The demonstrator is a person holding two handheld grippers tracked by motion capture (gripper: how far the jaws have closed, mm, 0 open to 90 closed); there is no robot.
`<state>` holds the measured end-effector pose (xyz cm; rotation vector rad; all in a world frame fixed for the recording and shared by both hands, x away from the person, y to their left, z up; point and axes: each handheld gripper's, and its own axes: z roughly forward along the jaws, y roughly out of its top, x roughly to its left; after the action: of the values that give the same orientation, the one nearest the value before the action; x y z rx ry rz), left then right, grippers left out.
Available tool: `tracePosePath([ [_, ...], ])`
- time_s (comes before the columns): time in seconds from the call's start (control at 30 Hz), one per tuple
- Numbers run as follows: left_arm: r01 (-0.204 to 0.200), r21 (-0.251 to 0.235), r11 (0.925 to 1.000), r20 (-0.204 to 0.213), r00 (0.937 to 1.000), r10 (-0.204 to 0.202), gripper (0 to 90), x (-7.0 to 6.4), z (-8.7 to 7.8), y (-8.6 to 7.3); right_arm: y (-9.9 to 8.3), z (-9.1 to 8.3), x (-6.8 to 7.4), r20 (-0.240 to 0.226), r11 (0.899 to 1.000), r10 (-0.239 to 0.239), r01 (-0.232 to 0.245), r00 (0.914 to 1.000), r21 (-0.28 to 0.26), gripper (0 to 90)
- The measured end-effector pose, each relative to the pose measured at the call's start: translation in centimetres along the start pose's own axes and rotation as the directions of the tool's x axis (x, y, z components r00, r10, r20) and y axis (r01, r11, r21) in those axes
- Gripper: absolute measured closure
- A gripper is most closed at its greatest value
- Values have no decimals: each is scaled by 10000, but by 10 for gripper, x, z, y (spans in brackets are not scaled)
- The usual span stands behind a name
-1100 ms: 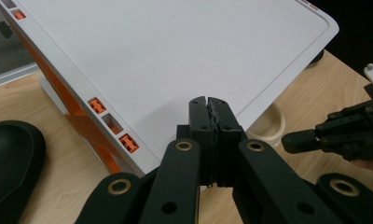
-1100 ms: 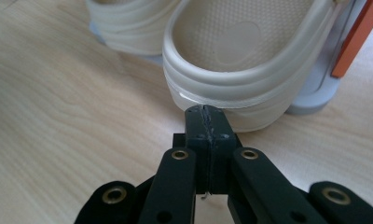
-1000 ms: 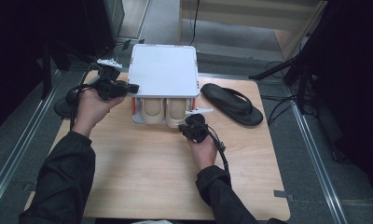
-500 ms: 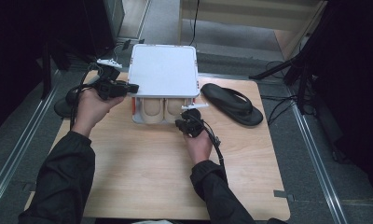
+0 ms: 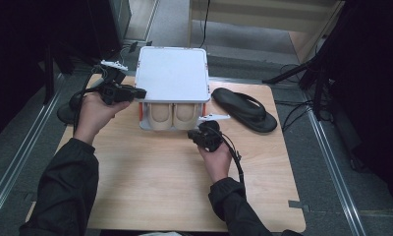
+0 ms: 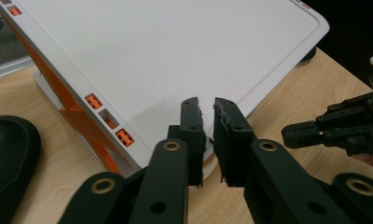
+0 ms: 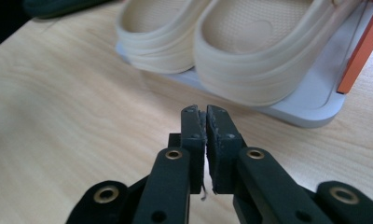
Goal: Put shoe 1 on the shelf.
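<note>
Dim workroom, dark floor with cables; pale wooden desk [image 5: 150,182] at centre. All places given relative to the rack.

- Rack [image 5: 172,73]: white shoe rack with orange side struts, flat white top, standing at the far middle of the desk. Open front faces the person.
- Clogs [image 5: 174,117]: 2 beige clogs, side by side on the rack's low shelf, heels out at the front edge. Long axes run front to back, into the rack.
- Flip-flop [image 5: 246,109]: black, flat on the desk just right of the rack, long axis slanting away to the right and nearer the person.
- Left hand-held gripper [image 5: 135,92]: at the rack's left front corner, level with the top. Jaws narrow, a thin gap between them, nothing held. Left gripper view shows the tips over the top's edge; touching or just clear, I cannot tell.
- Right hand-held gripper [image 7: 205,116]: on the desk side of the rack's front, just before the right clog. Jaws all but closed, empty, pointing at the clog heels [image 7: 259,70].

Key relation, as a judgement: the clogs lie straight ahead of the right hand-held gripper, near, heel first, so that hand is the nearer for a pull outward along their long axis; its jaws must widen first.
</note>
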<state>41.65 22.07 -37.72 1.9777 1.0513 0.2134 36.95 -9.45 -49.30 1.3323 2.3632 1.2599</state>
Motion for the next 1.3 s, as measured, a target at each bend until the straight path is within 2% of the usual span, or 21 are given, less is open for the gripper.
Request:
tracePosePath([
  [0.1,152,23,9999,292,9995,-152,706,-4,-6,2,-5,-9,3,-226,9999,-113,110,9997,-116,816],
  [0.3,-183,-194,9996,46,9998,184,521,-11,-15,1,-17,-17,5,-510,9998,-166,159,9986,-155,653],
  [0.37,-189,-174,9997,94,9998,190,476,-12,-18,0,-19,-19,5,-523,9993,-353,348,9980,-101,592],
  [0.4,-227,-217,9995,103,9997,230,467,-12,-21,-1,-20,-21,6,-555,9992,-378,371,9977,-129,590],
  [0.47,-227,-389,9990,143,9996,233,443,-13,-26,-2,-24,-26,4,-799,9987,-313,280,9963,-424,579],
  [0.53,-158,-431,9989,93,9998,162,422,-12,-30,-4,-27,-30,3,-955,9986,-193,146,9952,-504,564],
  [0.67,91,-422,9991,-34,10000,-93,403,-7,-34,-9,-31,-35,3,-1105,9981,-540,505,9924,-348,541],
  [0.73,202,-403,9990,-143,9997,-207,402,-4,-36,-13,-33,-39,4,-1226,9969,-653,595,9903,-509,543],
  [0.87,366,-479,9982,-406,9984,-385,406,0,-40,-18,-38,-46,5,-1001,9930,-1036,972,9896,-666,557],
  [1.0,469,-476,9978,-638,9967,-499,409,4,-44,-25,-41,-51,5,-1140,9949,-857,789,9898,-627,538],
  [1.13,611,-473,9970,-834,9944,-649,410,8,-46,-31,-41,-58,5,-1193,9947,-911,846,9887,-589,498],
  [1.2,551,-444,9975,-977,9935,-592,417,11,-48,-34,-42,-60,5,-1226,9953,-873,814,9886,-529,480],
  [1.3,661,-621,9959,-1141,9908,-728,421,13,-49,-38,-44,-63,4,-1239,9955,-858,802,9886,-496,469],
])
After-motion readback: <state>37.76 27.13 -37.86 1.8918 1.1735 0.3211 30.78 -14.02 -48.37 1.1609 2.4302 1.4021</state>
